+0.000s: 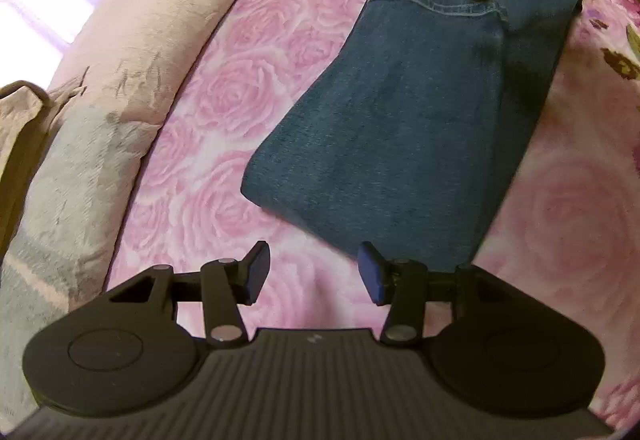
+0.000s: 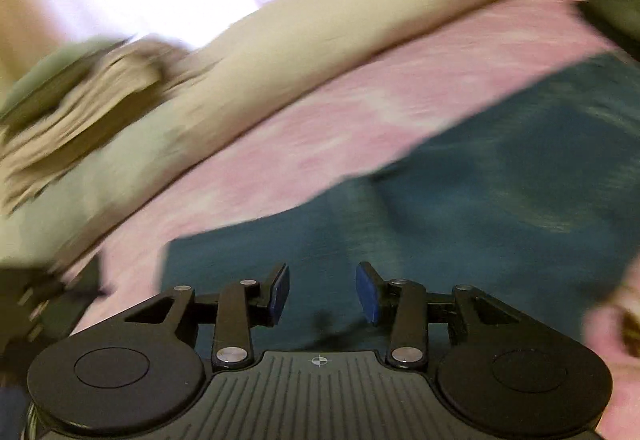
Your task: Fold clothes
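Grippers poised over denim: the left gripper (image 1: 314,272) hangs with its blue pads (image 1: 258,272) parted and nothing between them, just short of the near folded edge of a pair of blue jeans (image 1: 408,128) laid on a pink rose-print bedspread (image 1: 240,88). The right gripper (image 2: 322,294), seen through heavy blur in its own camera, likewise stands with jaws apart and empty, directly above the denim; whether its tips touch the cloth cannot be told. In the left view a black finger of that right gripper crosses the far, upper part of the jeans near the back pocket and yoke seam. The garment appears already doubled leg over leg and folded once more, so that it lies as a long, fairly flat slab with a thick rounded edge nearest the left gripper. The step in hand looks like a pause between folds, both tools free of the cloth. A further fold would likely call for each gripper to pinch a corner of one end and carry it over the other, keeping the layers aligned. Beyond the jeans, a pale cream blanket (image 1: 168,20) runs along the bed's far side, well apart from them.
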Tool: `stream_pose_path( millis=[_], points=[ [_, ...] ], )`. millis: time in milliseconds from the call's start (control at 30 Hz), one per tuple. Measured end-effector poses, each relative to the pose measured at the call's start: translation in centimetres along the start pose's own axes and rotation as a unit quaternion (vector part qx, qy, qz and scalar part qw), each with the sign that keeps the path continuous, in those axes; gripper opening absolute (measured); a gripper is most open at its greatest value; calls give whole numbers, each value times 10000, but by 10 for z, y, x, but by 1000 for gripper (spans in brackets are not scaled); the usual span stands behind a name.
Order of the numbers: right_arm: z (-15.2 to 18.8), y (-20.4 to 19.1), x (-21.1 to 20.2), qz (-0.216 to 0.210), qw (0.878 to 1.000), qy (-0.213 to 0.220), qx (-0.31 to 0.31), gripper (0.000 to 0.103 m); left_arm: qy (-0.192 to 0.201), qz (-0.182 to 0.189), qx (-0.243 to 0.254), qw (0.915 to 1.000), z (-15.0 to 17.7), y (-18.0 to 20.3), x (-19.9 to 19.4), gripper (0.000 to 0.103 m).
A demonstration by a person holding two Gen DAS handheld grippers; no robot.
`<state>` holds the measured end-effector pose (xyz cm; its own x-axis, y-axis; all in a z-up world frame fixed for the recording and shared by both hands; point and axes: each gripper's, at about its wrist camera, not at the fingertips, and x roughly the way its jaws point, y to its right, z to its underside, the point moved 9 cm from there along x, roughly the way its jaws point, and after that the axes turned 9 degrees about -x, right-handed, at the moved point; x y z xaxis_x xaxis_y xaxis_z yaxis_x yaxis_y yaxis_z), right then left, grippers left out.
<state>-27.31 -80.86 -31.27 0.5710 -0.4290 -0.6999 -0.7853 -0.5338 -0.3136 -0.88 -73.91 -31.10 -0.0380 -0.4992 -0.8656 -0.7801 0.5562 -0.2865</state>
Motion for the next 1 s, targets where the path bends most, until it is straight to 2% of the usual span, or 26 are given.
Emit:
stream_pose_path(
  millis=[100,200,267,333,400,533,567,600,633,667,700,767,867,1000],
  points=[
    [5,-24,28,-393,9986,-197,-305,41,148,232,-106,9996,-8,-11,13,44],
    [21,6,51,41,9983,-572,36,40,248,524,-513,9970,-20,-24,33,44],
    [26,24,50,183,9983,-536,158,40,213,618,-660,9957,-25,-30,51,47],
    [29,24,46,175,9985,-505,-106,40,146,667,-706,9952,-27,-32,68,51],
    [32,19,43,280,9976,-536,-352,40,62,689,-683,9953,-27,-32,84,64],
    [32,1,37,627,9942,-614,-627,42,53,861,-702,9938,-27,-40,84,64],
    [33,-15,33,687,9916,-609,-915,44,89,875,-663,9939,-28,-44,79,63],
    [34,-34,29,645,9881,-557,-1283,61,132,879,-606,9942,-28,-47,74,63],
    [35,-53,25,594,9832,-504,-1650,82,203,845,-481,9951,-27,-50,68,62],
    [40,-75,20,485,9773,-450,-2013,88,288,787,-327,9959,-25,-54,59,59],
    [45,-96,17,371,9697,-408,-2382,88,366,718,-164,9966,-22,-58,52,59],
    [65,-140,18,108,9450,-487,-3231,89,486,535,318,9969,-13,-62,42,59],
    [103,-190,35,82,8836,-529,-4652,88,638,247,1121,9913,3,-61,30,60],
    [144,-210,73,294,8166,-681,-5724,88,863,76,1904,9779,26,-47,25,72]
  ],
)
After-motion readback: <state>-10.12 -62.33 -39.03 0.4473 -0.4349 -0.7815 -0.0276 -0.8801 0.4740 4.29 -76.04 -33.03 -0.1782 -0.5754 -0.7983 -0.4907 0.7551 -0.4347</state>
